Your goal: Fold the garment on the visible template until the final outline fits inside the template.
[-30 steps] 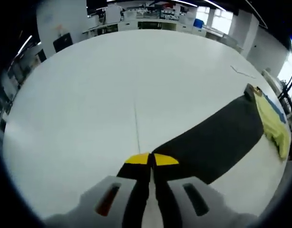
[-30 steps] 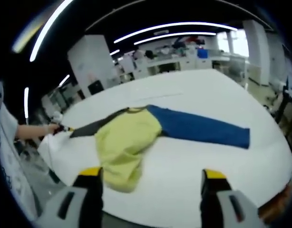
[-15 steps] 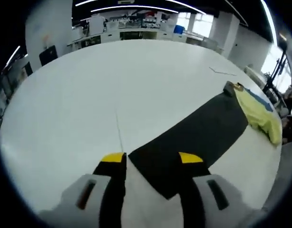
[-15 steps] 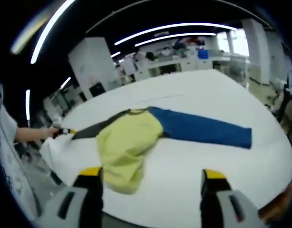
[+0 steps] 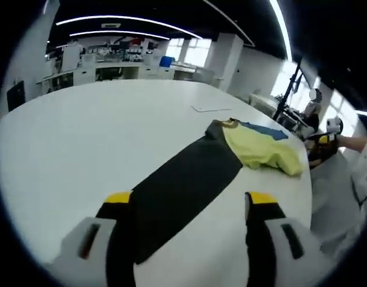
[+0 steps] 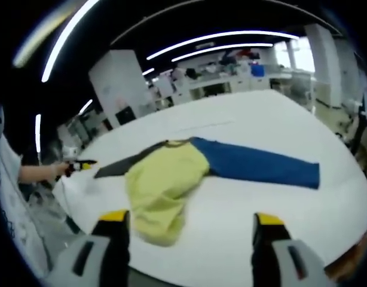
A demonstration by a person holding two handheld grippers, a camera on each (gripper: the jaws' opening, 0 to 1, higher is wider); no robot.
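The garment lies flat on the white table point(image 5: 82, 131), spread out lengthwise. Its yellow body point(image 6: 165, 179) is in the middle, with a blue sleeve point(image 6: 261, 167) on one side and a black sleeve point(image 6: 124, 166) on the other. My left gripper point(image 5: 189, 200) is open just above the table, and the black sleeve point(image 5: 183, 185) runs out between its jaws towards the yellow body point(image 5: 261, 149). My right gripper point(image 6: 191, 218) is open and holds nothing; it hangs off the table's edge short of the yellow hem.
A hand point(image 5: 351, 140) holds the right gripper point(image 5: 321, 143) beyond the table's far edge. In the right gripper view a hand point(image 6: 40, 173) holds the left gripper point(image 6: 79, 164) at the black cuff. A thin mark point(image 5: 210, 109) lies on the table. Desks point(image 5: 106, 66) stand far behind.
My left gripper was shut on the black sleeve's end; it has opened, let go and swung right. The sleeve now lies flat. The right gripper has stayed open and barely moved.
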